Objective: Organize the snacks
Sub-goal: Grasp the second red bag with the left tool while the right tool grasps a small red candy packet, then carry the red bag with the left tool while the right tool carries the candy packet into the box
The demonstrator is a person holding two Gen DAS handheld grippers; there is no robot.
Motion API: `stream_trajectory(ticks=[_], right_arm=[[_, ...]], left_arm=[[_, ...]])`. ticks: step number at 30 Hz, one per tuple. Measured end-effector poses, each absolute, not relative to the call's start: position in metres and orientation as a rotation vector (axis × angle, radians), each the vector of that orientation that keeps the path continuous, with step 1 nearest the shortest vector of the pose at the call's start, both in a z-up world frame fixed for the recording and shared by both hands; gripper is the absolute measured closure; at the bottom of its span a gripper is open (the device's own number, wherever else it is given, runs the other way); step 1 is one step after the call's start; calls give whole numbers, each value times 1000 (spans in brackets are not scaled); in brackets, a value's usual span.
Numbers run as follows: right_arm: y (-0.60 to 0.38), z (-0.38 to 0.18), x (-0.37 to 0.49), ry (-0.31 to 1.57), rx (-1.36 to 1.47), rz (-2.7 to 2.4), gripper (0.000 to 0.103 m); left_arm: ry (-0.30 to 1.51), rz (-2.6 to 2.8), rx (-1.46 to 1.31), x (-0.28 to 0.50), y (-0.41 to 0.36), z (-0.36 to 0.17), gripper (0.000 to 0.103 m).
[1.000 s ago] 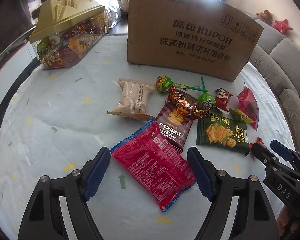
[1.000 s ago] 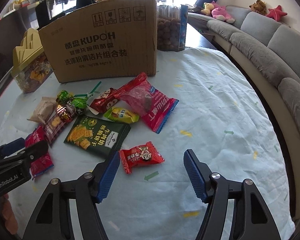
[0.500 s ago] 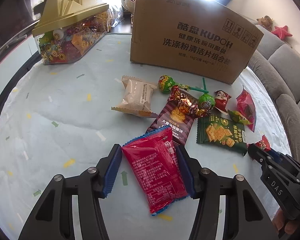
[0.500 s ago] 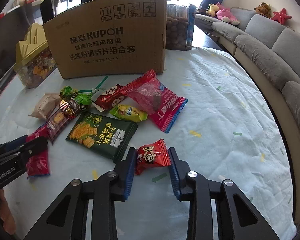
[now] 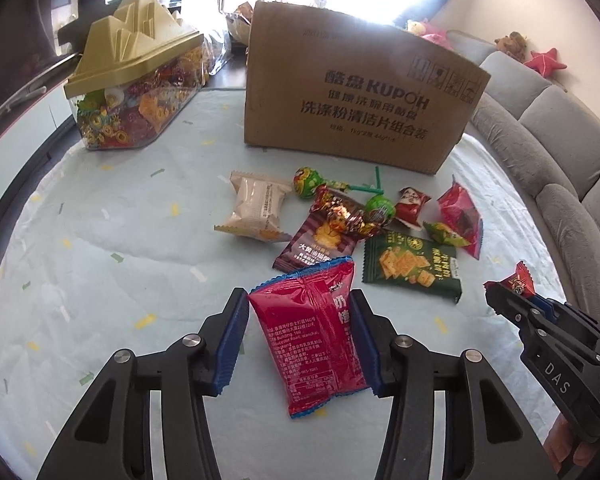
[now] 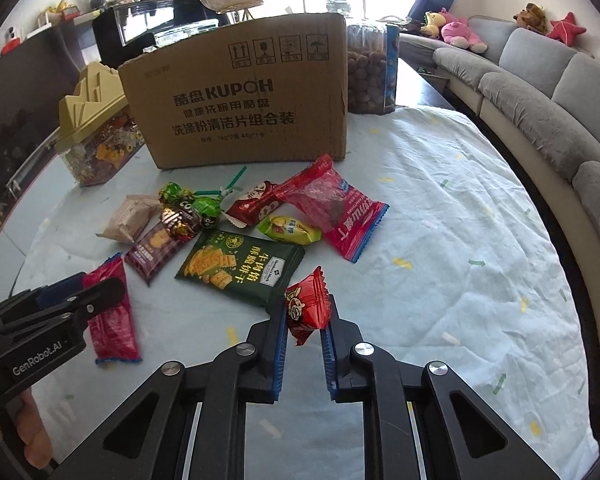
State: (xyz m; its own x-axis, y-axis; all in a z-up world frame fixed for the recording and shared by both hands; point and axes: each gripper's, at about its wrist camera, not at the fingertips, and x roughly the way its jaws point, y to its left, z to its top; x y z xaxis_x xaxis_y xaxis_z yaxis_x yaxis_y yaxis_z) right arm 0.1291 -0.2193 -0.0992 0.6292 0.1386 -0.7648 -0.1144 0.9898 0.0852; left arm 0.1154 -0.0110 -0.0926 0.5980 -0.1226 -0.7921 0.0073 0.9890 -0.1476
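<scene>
My left gripper (image 5: 298, 332) is shut on a long red snack packet (image 5: 312, 332) and holds it tilted up off the tablecloth; the packet also shows in the right wrist view (image 6: 112, 312). My right gripper (image 6: 305, 320) is shut on a small red candy packet (image 6: 308, 306), lifted above the cloth; it also shows in the left wrist view (image 5: 518, 280). Between them lie a green cracker packet (image 6: 240, 268), a brown biscuit packet (image 5: 316, 246), a beige wrapped cake (image 5: 258, 206), two green lollipops (image 5: 378, 208), a yellow-green candy (image 6: 290, 229) and a large red bag (image 6: 332, 204).
A brown cardboard box (image 5: 356, 96) stands upright behind the snacks. A clear candy container with a gold lid (image 5: 136, 92) is at the back left. A jar of brown balls (image 6: 370, 76) stands right of the box. A grey sofa (image 6: 540, 96) curves along the right.
Both grippers closed on their packets and lifted them: the left raised the long red packet on end, the right raised the small red candy off the cloth.
</scene>
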Motion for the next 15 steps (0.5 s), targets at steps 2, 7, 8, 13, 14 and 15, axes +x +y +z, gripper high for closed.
stream_trajectory(ticks=[2, 7, 8, 13, 14, 15], right_arm=[[-218, -94, 126, 868, 32, 155, 86], [-212, -80, 122, 843, 38, 199, 86], [-210, -78, 122, 837, 39, 206, 86], [-206, -66, 120, 812, 42, 235, 86], [-206, -64, 120, 808, 45, 238, 86], [-206, -62, 121, 806, 48, 240, 86]], left_arm=[[916, -87, -136, 113, -12, -88, 53], [887, -107, -137, 108, -14, -75, 54], [880, -110, -134, 107, -14, -72, 54], [843, -122, -118, 106, -16, -57, 54], [836, -125, -115, 106, -16, -55, 54], [827, -129, -112, 106, -17, -52, 54]])
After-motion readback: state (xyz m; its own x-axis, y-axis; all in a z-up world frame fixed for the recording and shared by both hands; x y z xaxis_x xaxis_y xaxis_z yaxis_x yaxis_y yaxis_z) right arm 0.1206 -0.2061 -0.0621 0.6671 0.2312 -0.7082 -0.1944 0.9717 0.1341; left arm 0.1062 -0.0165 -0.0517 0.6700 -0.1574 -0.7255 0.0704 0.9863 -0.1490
